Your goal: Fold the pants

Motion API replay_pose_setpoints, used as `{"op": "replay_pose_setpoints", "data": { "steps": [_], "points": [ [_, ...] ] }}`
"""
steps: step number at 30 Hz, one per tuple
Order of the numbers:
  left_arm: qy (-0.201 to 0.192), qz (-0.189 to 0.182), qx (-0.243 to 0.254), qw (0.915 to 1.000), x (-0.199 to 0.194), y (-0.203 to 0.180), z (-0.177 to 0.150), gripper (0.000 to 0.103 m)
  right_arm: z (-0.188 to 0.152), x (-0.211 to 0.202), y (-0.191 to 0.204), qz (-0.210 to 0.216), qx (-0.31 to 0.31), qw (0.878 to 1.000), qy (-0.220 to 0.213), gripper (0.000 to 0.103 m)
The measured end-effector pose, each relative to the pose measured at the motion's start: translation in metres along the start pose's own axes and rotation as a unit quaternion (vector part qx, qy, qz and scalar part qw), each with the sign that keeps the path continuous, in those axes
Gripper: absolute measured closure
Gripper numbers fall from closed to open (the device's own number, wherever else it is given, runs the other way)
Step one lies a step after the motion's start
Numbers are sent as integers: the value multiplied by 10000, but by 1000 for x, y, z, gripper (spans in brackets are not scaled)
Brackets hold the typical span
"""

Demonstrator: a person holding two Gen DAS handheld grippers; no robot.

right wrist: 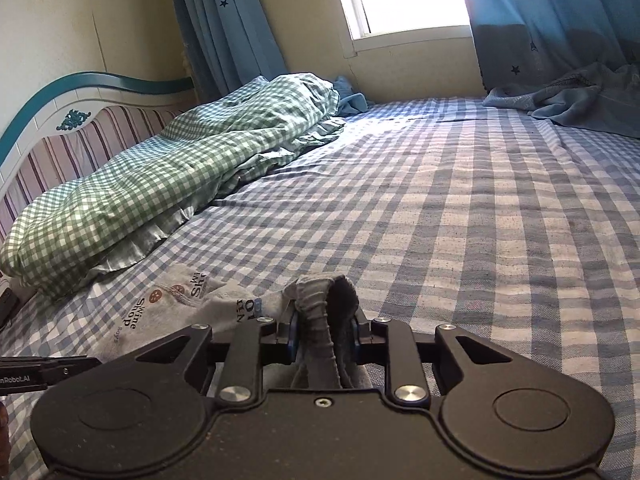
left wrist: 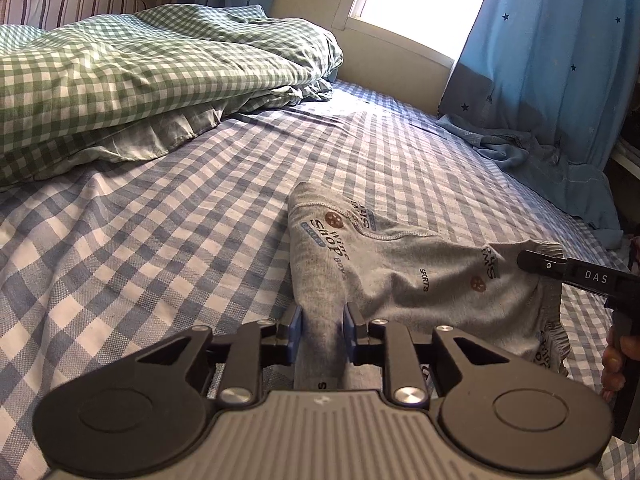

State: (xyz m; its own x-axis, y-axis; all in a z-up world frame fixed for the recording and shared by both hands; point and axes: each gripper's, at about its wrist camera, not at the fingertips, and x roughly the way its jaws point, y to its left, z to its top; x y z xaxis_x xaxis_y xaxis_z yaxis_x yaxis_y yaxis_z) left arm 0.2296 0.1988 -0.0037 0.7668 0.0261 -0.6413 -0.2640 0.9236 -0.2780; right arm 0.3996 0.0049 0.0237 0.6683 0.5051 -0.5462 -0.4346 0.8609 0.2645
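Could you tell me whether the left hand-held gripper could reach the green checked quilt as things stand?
Probably not yet: the left hand-held gripper is shut on the grey pants; only open bedsheet separates it from the quilt.

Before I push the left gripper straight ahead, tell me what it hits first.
The left gripper is already shut on the grey pants; straight ahead lies more of that cloth, then checked bedsheet. Depth is unclear.

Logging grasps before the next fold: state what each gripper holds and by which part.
Both hold the grey pants. The left gripper pinches a bunched fold of grey fabric, apparently a leg; the right gripper clamps the ribbed, gathered waistband.
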Motion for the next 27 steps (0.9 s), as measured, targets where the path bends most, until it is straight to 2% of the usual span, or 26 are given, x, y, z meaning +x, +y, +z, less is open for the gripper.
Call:
{"op": "replay_pose_setpoints", "data": {
  "steps": [3, 4, 5, 7, 9, 11, 12, 15, 22, 27],
  "points": [
    [-40, 112, 34, 9999, -7, -2, 0, 57, -1, -2, -2, -118, -4, 9999, 15, 64],
    [-73, 146, 52, 9999, -10, -2, 0, 53, -2, -4, -3, -182, 9, 9998, 12, 54],
    [-111, 178, 70, 9998, -13, -3, 0, 45, -3, -7, -3, -227, 8, 9997, -17, 42],
    [-228, 263, 135, 9993, -22, -8, 1, 33, -5, -17, -1, -268, -61, 9995, -129, 33],
    [-375, 318, 232, 9985, -33, -14, 1, 16, -7, -30, 3, -372, -158, 9989, -257, 22],
    [-535, 332, 355, 9974, -45, -22, 0, 10, -11, -45, 9, -428, -249, 9978, -443, 9],
    [-610, 331, 422, 9967, -51, -27, 0, 7, -13, -52, 12, -441, -290, 9972, -530, 6],
    [-829, 351, 535, 9945, -71, -39, -3, 2, -18, -80, 24, -435, -395, 9948, -836, 1],
    [-1257, 380, 610, 9895, -121, -60, -25, 0, -37, -148, 49, -442, -546, 9868, -1456, 1],
    [-1398, 344, 594, 9878, -148, -69, -51, 0, -61, -189, 62, -405, -708, 9824, -1678, 1]
  ]
}}
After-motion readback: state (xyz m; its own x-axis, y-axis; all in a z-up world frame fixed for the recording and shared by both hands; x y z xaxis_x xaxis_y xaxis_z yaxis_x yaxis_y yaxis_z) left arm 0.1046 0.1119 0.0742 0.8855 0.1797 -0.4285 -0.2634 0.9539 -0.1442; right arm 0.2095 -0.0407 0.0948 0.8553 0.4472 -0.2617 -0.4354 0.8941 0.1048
